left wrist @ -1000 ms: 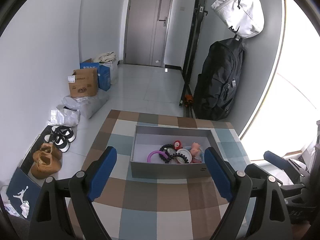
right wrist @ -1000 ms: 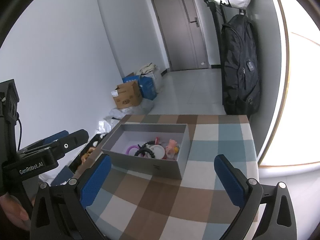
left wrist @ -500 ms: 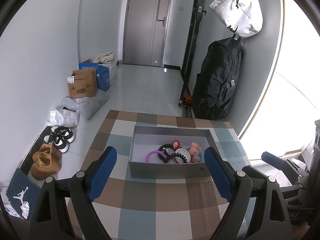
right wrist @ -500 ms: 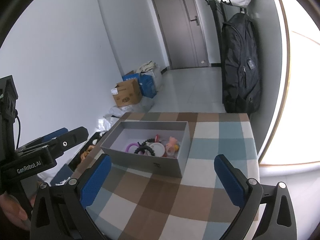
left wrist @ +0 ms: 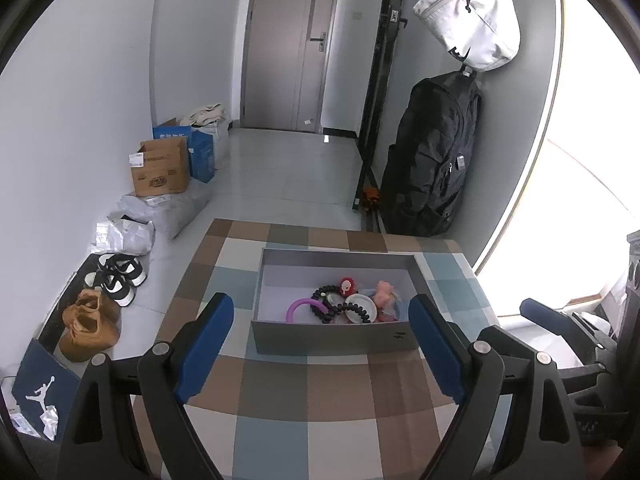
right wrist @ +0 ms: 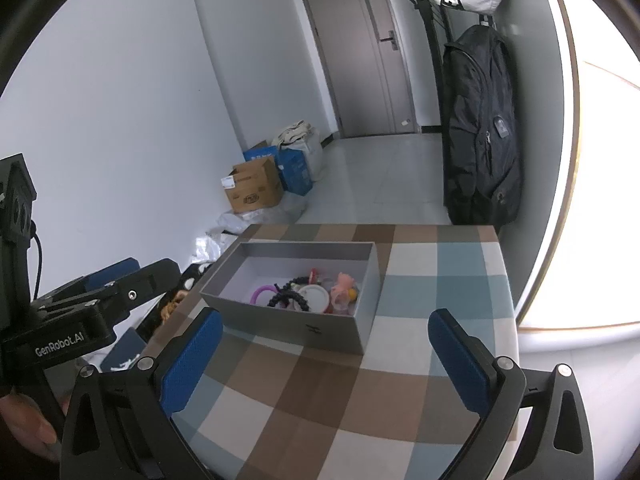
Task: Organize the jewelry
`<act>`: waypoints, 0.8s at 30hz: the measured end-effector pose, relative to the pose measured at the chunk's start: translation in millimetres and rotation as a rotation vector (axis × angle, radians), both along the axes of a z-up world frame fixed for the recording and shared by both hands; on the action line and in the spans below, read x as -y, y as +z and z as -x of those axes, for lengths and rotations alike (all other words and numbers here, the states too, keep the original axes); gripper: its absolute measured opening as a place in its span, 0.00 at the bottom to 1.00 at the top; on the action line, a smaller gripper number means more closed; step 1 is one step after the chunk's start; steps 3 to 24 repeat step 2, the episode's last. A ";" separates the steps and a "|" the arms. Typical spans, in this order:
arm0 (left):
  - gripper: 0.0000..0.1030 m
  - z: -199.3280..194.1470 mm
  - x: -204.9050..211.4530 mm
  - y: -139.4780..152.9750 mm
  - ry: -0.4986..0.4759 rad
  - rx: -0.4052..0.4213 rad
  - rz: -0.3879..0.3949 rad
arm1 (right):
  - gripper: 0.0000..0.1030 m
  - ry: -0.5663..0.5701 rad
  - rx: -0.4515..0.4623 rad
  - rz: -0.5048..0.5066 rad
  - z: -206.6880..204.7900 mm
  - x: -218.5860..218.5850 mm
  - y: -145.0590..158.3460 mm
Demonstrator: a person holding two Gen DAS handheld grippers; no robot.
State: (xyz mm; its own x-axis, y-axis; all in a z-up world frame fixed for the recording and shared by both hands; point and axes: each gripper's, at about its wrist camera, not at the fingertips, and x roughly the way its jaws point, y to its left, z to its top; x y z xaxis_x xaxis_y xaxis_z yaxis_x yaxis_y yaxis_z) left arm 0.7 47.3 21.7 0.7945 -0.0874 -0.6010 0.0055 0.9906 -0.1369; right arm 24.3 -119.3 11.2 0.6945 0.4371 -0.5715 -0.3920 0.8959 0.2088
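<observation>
An open grey box (left wrist: 332, 338) stands on the checked tablecloth (left wrist: 320, 420), in the far half of the table. Inside lie a purple ring (left wrist: 298, 307), a black beaded band (left wrist: 326, 300), a white round disc (left wrist: 360, 308), a pink figure (left wrist: 383, 294) and a red charm (left wrist: 347, 286). My left gripper (left wrist: 319, 305) hovers open in front of the box, nothing between its blue pads. My right gripper (right wrist: 325, 318) is also open and empty, to the right of the left one, facing the same box (right wrist: 296, 326) and its pink figure (right wrist: 344, 284).
Shoes (left wrist: 90, 320) and cardboard boxes (left wrist: 162, 168) line the floor on the left. A black backpack (left wrist: 432, 168) hangs under a white bag (left wrist: 472, 20) on the right wall. A closed door (left wrist: 292, 44) is at the end. The table's left edge (left wrist: 188, 272) drops to the floor.
</observation>
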 end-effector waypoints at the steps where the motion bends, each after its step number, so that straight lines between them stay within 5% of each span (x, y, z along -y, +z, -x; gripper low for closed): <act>1: 0.84 0.0 -0.5 0.1 0.000 0.002 0.005 | 1.00 -0.001 -0.001 -0.001 -0.5 0.1 -0.1; 24: 0.84 -0.7 -1.5 0.0 0.000 -0.001 0.015 | 1.00 -0.001 -0.002 -0.001 -0.8 0.1 -0.3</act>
